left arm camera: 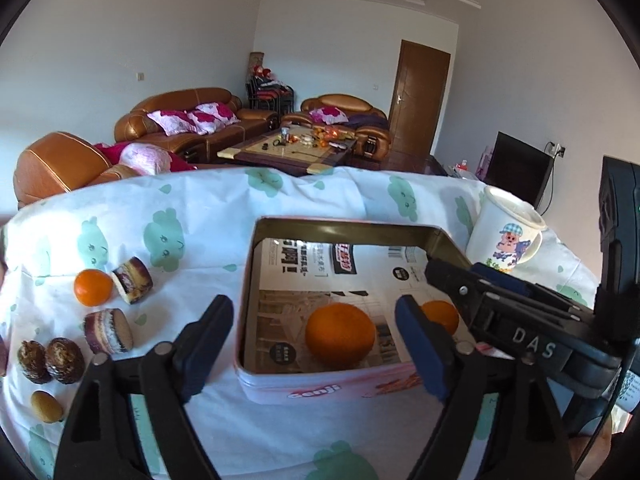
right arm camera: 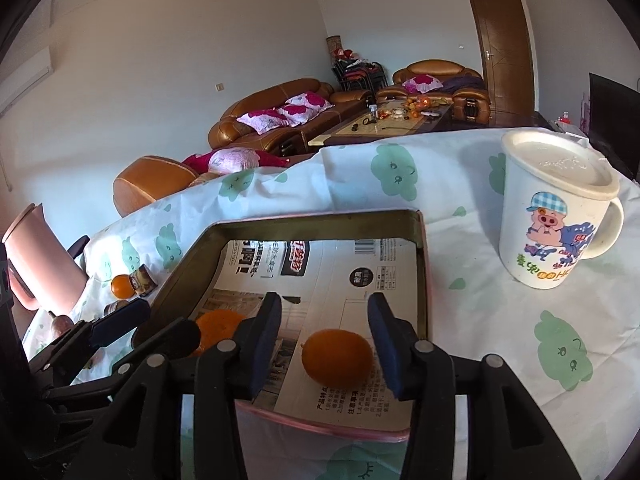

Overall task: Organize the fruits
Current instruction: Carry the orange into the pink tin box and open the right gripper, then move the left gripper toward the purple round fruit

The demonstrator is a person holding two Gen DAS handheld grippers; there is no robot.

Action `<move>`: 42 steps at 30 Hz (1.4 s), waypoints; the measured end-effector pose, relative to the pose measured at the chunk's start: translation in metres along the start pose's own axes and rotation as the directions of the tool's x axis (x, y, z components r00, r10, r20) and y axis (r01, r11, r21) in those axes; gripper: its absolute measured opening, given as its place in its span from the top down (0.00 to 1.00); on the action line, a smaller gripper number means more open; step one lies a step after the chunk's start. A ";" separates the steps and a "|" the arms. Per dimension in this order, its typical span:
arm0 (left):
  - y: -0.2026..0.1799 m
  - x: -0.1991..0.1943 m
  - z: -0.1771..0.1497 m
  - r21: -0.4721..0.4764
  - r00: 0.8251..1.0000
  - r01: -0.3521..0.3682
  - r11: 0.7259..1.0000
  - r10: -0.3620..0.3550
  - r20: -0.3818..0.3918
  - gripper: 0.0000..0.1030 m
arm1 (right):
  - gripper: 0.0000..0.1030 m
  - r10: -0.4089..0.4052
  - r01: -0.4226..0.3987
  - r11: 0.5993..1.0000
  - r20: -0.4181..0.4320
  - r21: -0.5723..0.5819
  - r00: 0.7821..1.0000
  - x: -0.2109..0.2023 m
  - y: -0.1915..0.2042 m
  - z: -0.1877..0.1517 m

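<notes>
Two oranges sit inside the pink tin (left arm camera: pixel 256 360) on its printed paper liner: the bigger orange (left arm camera: pixel 340 334) toward the left, the smaller orange (right arm camera: pixel 338 358) toward the right. We read both as already dropped in.

The left gripper (left arm camera: pixel 316 344) has its jaws spread wide above the near rim, nothing between the pads. The right gripper (right arm camera: pixel 322 344) stands partly open, its pads on either side of the smaller orange but not pressing on it, as far as we can tell.

Risks we see from here: the right fingers could nudge that orange as they pull back and send it rolling across the slick paper. The two tools sit close over the tin, so they could knock each other or catch the rim. A third orange (left arm camera: pixel 93 287) is left out on the cloth, tight against a cake slice (left arm camera: pixel 132 280), so a sloppy grab could shove the cake. The lidded mug (right arm camera: pixel 560 216) stands near the tin's right side and could be tipped by a wide swing.

The surface is a wrinkled white cloth with green clouds (left arm camera: pixel 168 236), soft enough to let round fruit wander. Behind are leather sofas (left arm camera: pixel 188 120), a coffee table (left arm camera: pixel 288 152) and a brown door (left arm camera: pixel 420 92).
</notes>
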State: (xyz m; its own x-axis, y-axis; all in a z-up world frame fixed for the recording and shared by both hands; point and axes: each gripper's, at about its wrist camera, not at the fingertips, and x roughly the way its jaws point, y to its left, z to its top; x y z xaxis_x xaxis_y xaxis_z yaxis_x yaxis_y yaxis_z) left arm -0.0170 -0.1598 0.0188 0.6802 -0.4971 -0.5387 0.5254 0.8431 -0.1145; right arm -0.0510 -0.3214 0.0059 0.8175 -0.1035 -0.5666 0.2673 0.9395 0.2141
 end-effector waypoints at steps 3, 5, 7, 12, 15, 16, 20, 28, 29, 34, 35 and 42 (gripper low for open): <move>-0.004 -0.018 0.002 0.054 0.994 -0.061 0.997 0.056 0.098 0.00 | 0.23 -0.048 0.047 0.999 0.121 0.007 0.992 -0.018 -0.001 0.002; -0.006 -0.022 0.003 0.081 0.989 -0.103 0.991 0.093 0.118 0.00 | 0.21 -0.081 0.083 0.997 0.170 -0.003 0.982 -0.025 0.002 0.002; -0.003 -0.024 0.002 0.082 0.983 -0.140 0.987 0.128 0.133 0.00 | 0.21 -0.121 0.127 0.992 0.205 -0.016 0.971 -0.029 0.006 0.001; 0.013 -0.022 -0.002 0.068 0.972 -0.210 0.975 0.201 0.119 0.00 | 0.21 -0.170 0.189 0.980 0.233 -0.058 0.957 -0.031 0.020 -0.003; 0.025 -0.025 -0.006 0.070 0.968 -0.233 0.970 0.224 0.111 0.00 | 0.21 -0.178 0.203 0.977 0.270 -0.069 0.946 -0.036 0.032 -0.008; 0.030 -0.026 -0.008 0.077 0.966 -0.242 0.967 0.233 0.108 0.00 | 0.21 -0.166 0.191 0.979 0.268 -0.068 0.949 -0.037 0.035 -0.009; 0.060 -0.034 -0.014 0.042 0.963 -0.260 0.965 0.256 0.078 0.00 | 0.21 -0.127 0.153 0.984 0.237 -0.095 0.963 -0.035 0.057 -0.016; 0.130 -0.052 -0.020 -0.045 0.934 -0.354 0.934 0.356 0.036 0.00 | 0.21 -0.046 0.079 0.983 0.197 -0.163 0.979 -0.030 0.113 -0.032; 0.140 -0.053 -0.020 -0.058 0.930 -0.364 0.929 0.366 0.025 0.00 | 0.21 -0.035 0.069 0.982 0.189 -0.175 0.981 -0.029 0.121 -0.034; 0.192 -0.064 -0.022 -0.122 0.909 -0.417 0.901 0.416 -0.030 0.00 | 0.21 0.028 0.001 0.976 0.129 -0.218 0.991 -0.020 0.159 -0.043; 0.203 -0.066 -0.022 -0.136 0.904 -0.427 0.894 0.425 -0.042 0.00 | 0.21 0.046 -0.020 0.975 0.113 -0.223 0.993 -0.018 0.166 -0.045; 0.266 -0.074 -0.029 -0.286 0.883 -0.469 0.835 0.448 -0.140 0.00 | 0.21 0.156 -0.166 0.935 -0.055 -0.314 0.986 0.002 0.230 -0.066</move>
State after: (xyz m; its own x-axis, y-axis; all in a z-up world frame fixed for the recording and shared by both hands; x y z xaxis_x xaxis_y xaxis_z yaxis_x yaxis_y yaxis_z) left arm 0.0575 0.1075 0.0037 0.7645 -0.0328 -0.6438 -0.0264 0.9963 -0.0822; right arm -0.0214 -0.0837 0.0017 0.8199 0.0630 -0.5691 -0.0461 0.9980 0.0439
